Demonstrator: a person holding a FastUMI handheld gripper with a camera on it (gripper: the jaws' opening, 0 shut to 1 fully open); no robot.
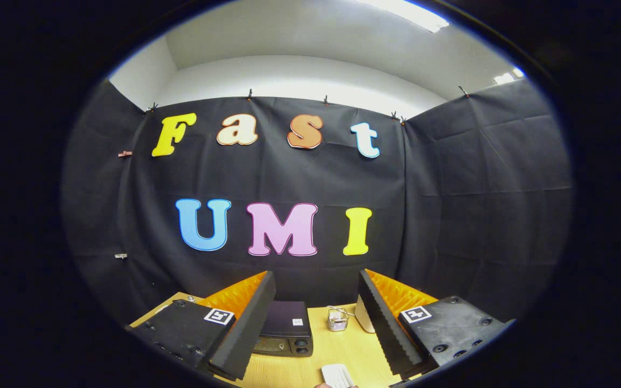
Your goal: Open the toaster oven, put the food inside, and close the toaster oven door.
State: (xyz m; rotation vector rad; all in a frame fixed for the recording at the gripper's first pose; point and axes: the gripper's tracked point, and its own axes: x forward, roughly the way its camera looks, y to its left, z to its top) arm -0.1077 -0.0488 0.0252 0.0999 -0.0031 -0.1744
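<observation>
I am holding my gripper (316, 328) high with its jaws spread wide on nothing. The toaster oven (284, 335) is sitting on the table (343, 350) just ahead at eleven o'clock; its door looks closed. Whether food is inside, I cannot tell. Any approach should be low and square-on.

One dark boxy toaster oven (284, 334) with two round knobs on its front; one small clear wire-framed container (337, 319); one white rounded object (364, 318), partly hidden behind a finger; one white ribbed flat item (337, 375); one light wooden tabletop (337, 350); one gripper (316, 328), its two fingers spread wide, holding nothing.
</observation>
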